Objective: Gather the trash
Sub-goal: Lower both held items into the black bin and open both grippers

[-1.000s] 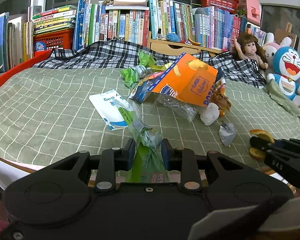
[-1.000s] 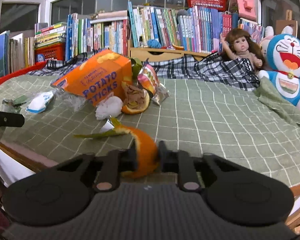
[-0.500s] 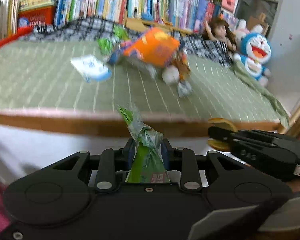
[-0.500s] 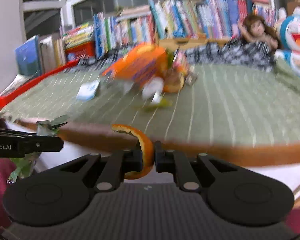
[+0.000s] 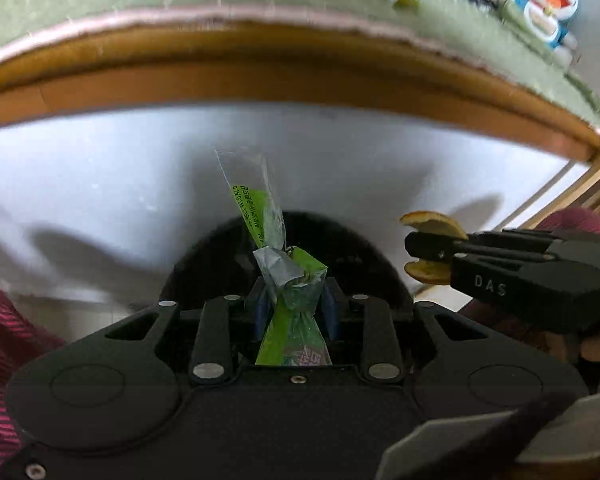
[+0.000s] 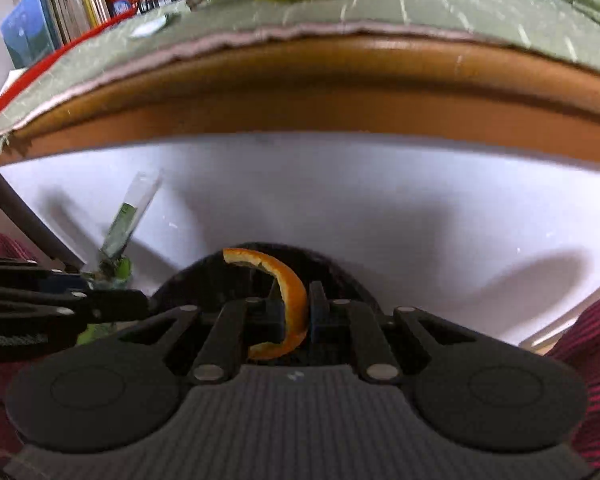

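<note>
Both grippers are clamped below the bed (image 5: 300, 60): left gripper (image 5: 291, 308) pinching a green wrapper (image 5: 292, 280), right gripper (image 6: 296, 312) an orange peel (image 6: 292, 292).

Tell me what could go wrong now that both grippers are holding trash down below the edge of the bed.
1. The right gripper pinches the curled orange peel on a thin strip; it may slip or tear before release.
2. The left gripper grips the crumpled green wrapper low, and its loose top could snag or miss the dark round opening below, possibly a bin.
3. The two grippers hang close together, so they might collide.
</note>
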The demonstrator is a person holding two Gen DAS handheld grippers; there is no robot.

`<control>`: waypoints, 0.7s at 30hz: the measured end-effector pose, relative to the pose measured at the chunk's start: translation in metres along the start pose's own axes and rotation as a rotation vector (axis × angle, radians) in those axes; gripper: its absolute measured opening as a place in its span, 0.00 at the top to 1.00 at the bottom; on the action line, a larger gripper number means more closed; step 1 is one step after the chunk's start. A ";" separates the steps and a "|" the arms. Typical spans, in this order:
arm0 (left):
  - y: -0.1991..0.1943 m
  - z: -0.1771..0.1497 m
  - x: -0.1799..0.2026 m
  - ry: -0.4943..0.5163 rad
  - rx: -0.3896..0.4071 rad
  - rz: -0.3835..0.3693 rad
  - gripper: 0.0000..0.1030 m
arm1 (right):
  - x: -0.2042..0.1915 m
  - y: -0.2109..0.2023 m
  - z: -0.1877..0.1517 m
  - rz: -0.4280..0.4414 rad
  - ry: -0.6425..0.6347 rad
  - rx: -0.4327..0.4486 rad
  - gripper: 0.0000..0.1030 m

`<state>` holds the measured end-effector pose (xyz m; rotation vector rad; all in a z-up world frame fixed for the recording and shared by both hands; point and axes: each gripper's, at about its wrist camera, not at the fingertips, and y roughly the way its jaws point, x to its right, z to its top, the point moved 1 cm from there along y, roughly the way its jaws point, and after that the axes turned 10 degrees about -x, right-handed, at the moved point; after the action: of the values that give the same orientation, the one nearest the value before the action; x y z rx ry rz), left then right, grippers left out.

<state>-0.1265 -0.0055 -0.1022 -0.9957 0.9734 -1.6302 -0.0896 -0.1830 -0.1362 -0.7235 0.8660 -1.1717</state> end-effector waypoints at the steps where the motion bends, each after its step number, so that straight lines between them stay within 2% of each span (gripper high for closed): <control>1: 0.006 0.000 -0.002 -0.004 -0.015 -0.001 0.75 | 0.000 0.003 0.000 0.002 0.000 -0.010 0.85; 11: 0.039 -0.002 -0.008 -0.017 -0.075 0.017 0.74 | -0.006 0.028 0.001 -0.002 -0.003 -0.071 0.83; 17: 0.042 -0.002 -0.015 -0.036 -0.087 0.021 0.74 | -0.008 0.031 0.003 -0.002 -0.011 -0.085 0.76; 19: 0.040 -0.001 -0.011 -0.042 -0.088 0.029 0.71 | -0.009 0.031 0.003 0.001 -0.016 -0.085 0.74; 20: 0.040 0.000 -0.012 -0.043 -0.089 0.030 0.66 | -0.006 0.030 0.004 0.003 -0.019 -0.084 0.73; 21: 0.040 0.000 -0.012 -0.045 -0.089 0.032 0.60 | -0.006 0.029 0.004 0.002 -0.021 -0.082 0.64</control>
<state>-0.1116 -0.0028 -0.1410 -1.0668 1.0337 -1.5428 -0.0731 -0.1700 -0.1577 -0.8002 0.9015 -1.1303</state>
